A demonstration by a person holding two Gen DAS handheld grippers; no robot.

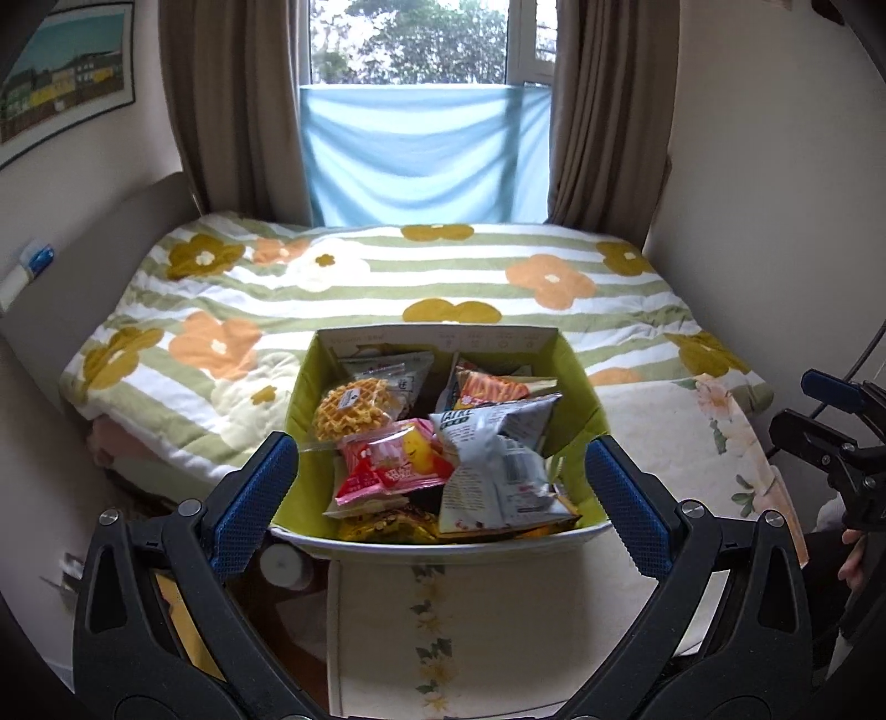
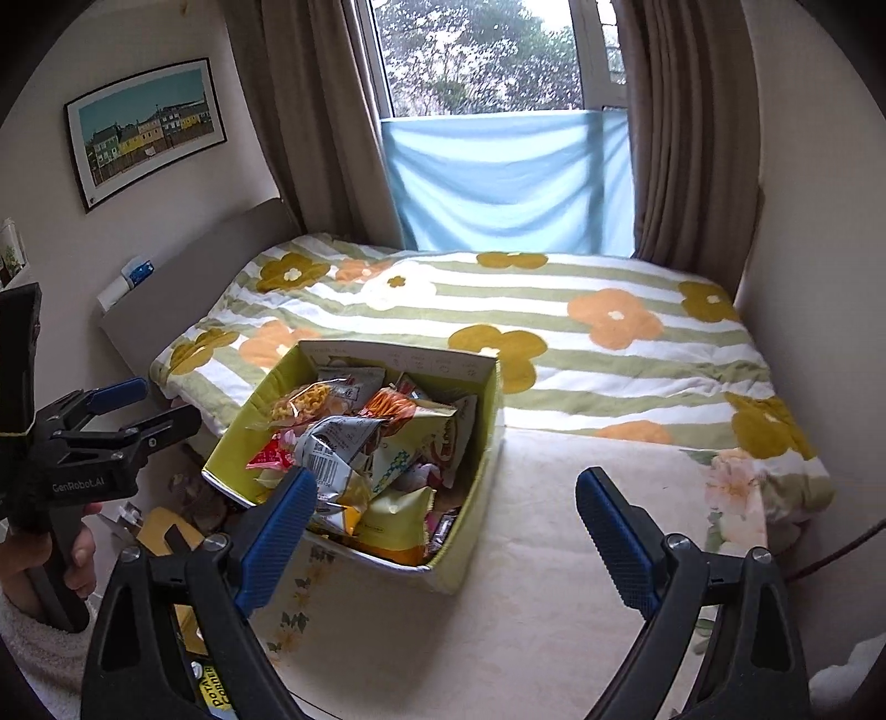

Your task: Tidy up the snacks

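Left wrist view: box (image 1: 443,432) dead ahead of left claw (image 1: 443,498), near rim just past the fingertips.
Snacks: heaped loose inside the box; waffle (image 1: 351,410) ahead-left of the claw, pink pack (image 1: 393,465) centre, silver bag (image 1: 493,459) ahead-right, riding highest, orange pack (image 1: 493,387) beyond it.
Order: jumbled, packs tilted every way; fits either a load just gathered in or one waiting to be sorted out.
Left claw: spread wide, holding nothing, fingers flanking the near corners of the box, likely lined up to reach in or steady it.
Right claw (image 2: 443,515): gaping too, empty; box ahead-left of it, left finger (image 2: 277,531) overlapping the near wall in view, contact unclear.
Box seat: on a cream floral cloth (image 2: 554,554), far wall by the quilt (image 1: 387,277); flat footing probably chosen over soft bedding.
Beyond: curtains (image 1: 232,111) and window (image 1: 421,44) far past both claws.
Low left of right claw: yellow pack (image 2: 166,531) down off the cloth, partly hidden.
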